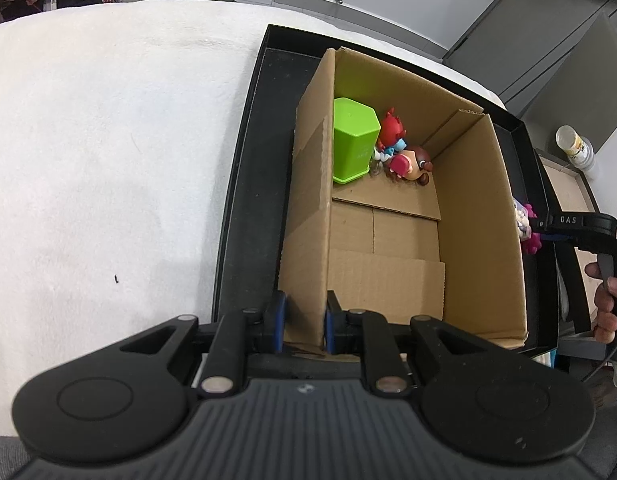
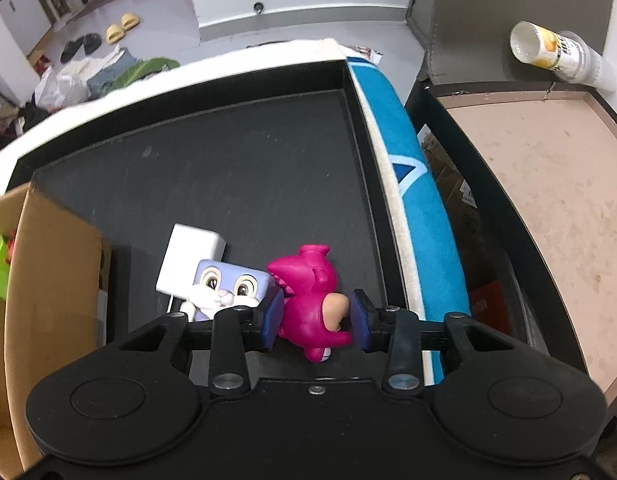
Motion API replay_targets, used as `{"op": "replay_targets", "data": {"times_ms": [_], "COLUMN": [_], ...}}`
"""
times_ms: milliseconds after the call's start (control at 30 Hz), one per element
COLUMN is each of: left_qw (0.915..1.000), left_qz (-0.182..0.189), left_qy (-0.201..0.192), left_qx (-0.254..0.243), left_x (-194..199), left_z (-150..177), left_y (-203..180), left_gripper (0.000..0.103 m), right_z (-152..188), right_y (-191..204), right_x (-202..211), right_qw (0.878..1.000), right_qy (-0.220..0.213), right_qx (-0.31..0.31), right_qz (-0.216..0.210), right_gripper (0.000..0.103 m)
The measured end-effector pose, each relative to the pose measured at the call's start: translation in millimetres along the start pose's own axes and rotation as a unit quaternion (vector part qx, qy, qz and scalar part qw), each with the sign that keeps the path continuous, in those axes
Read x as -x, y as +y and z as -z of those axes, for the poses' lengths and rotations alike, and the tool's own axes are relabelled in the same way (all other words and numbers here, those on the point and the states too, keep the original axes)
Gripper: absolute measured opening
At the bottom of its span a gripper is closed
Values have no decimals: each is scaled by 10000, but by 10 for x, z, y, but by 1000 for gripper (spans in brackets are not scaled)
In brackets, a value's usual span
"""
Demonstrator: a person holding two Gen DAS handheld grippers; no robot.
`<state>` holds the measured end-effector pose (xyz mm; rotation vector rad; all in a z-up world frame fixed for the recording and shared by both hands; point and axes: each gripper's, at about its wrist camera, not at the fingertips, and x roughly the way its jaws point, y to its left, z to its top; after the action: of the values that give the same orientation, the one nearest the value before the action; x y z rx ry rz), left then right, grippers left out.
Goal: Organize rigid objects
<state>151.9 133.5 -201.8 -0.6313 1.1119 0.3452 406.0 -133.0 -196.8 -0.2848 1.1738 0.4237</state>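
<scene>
A black tray is seen on a white-covered bench. The cardboard box wall is clamped by the left gripper; the pink figurine, lying on the tray, is straddled by the right gripper, not fully closed.

Matt cardboard box, glossy plastic pink toy.

A brown cardboard box stood open inside a black tray. In the box's far corner a lime-green cup stood upside down, with a red spiky figurine and a brown-haired doll lying just beside it. Outside the box, on the tray floor, a magenta figurine lay on its side, touching a lavender bunny toy that rested against a white charger.
</scene>
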Motion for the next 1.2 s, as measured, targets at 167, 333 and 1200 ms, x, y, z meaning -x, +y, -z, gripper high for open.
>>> {"op": "replay_targets", "data": {"times_ms": [167,333,1200], "left_qw": [10000,10000,10000], "left_qz": [5,-1,24], "left_qy": [2,-3,14], "left_qx": [15,7,20], "left_x": [2,0,-8], "left_z": [-1,2,5], "left_y": [1,3,17], "left_gripper": [18,18,18], "right_z": [36,100,222], "right_y": [-48,-76,58], "right_x": [18,35,141], "right_qw": [9997,9989,9984], "right_qy": [183,391,563], "right_qx": [-143,-234,12], "right_qz": [-67,-57,-28], "right_gripper": [36,36,39]}}
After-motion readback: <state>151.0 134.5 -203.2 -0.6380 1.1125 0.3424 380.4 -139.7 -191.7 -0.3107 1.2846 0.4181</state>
